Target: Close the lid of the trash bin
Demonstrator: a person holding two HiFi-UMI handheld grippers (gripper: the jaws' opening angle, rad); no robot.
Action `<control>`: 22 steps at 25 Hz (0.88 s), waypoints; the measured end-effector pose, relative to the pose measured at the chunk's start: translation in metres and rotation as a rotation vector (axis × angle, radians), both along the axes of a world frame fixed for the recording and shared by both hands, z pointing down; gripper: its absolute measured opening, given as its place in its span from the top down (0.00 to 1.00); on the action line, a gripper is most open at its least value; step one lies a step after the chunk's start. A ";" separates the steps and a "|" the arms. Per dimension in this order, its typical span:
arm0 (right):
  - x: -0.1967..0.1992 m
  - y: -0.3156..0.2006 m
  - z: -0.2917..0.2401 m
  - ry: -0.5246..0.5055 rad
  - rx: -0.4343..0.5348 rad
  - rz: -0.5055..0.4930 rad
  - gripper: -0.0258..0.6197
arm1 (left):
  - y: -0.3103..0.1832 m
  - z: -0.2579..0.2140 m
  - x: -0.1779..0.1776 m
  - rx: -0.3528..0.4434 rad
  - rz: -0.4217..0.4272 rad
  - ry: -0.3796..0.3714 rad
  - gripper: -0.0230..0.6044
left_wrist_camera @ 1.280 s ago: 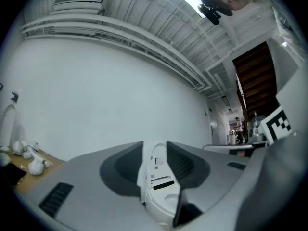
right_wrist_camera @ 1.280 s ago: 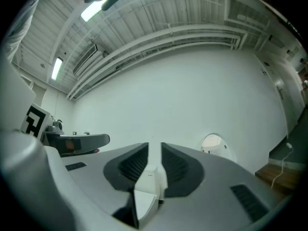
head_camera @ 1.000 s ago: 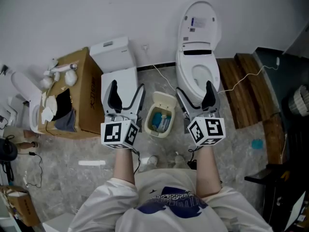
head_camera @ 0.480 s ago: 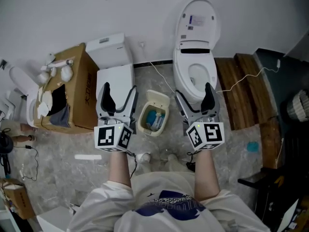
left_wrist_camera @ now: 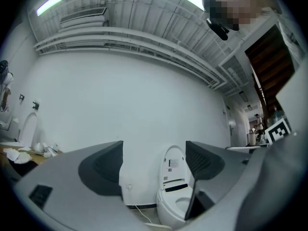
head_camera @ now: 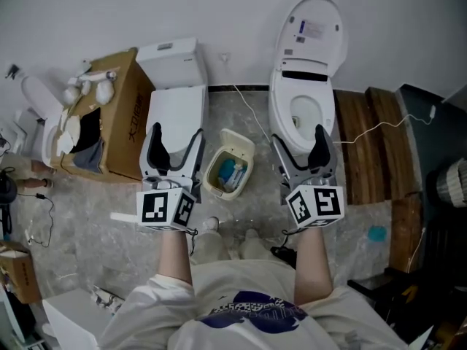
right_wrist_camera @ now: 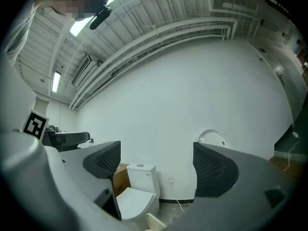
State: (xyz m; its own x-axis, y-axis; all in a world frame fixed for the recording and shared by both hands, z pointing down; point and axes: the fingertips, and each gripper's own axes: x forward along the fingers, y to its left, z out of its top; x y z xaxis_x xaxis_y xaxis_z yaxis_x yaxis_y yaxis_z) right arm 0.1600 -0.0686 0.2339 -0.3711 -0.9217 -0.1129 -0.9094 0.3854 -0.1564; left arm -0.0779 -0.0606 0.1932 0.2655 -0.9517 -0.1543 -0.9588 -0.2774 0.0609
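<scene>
1. Toilets: two. The closed toilet (head_camera: 175,115) stands at the far left and the open toilet (head_camera: 306,86), lid raised, at the far right.
2. Trash bin (head_camera: 216,189): one, on the floor between the two toilets, its lid up.
3. Cardboard boxes: two. The large box (head_camera: 135,133) sits just left of the closed toilet, and the small box (head_camera: 18,275) is at the near left edge.
4. Wooden boards (head_camera: 350,148): at least two, side by side, right of the open toilet.
5. Small teal thing (head_camera: 376,233): one, on the floor at the near right.
6. White fixture (head_camera: 35,111): one, at the far left edge, too cut off to name.
</scene>
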 end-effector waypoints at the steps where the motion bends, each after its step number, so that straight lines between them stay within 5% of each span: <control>1: -0.002 -0.003 0.003 0.004 -0.006 0.001 0.24 | -0.003 0.002 -0.002 -0.006 0.003 -0.005 0.34; 6: -0.025 -0.024 0.017 0.061 -0.025 0.020 0.27 | -0.037 0.011 -0.020 -0.018 0.048 0.004 0.34; 16: -0.080 -0.069 0.073 0.164 -0.147 0.132 0.31 | -0.136 0.037 -0.043 -0.056 0.282 0.017 0.34; 22: -0.102 -0.094 0.143 0.388 -0.270 0.010 0.35 | -0.172 0.057 -0.024 -0.054 0.368 -0.015 0.34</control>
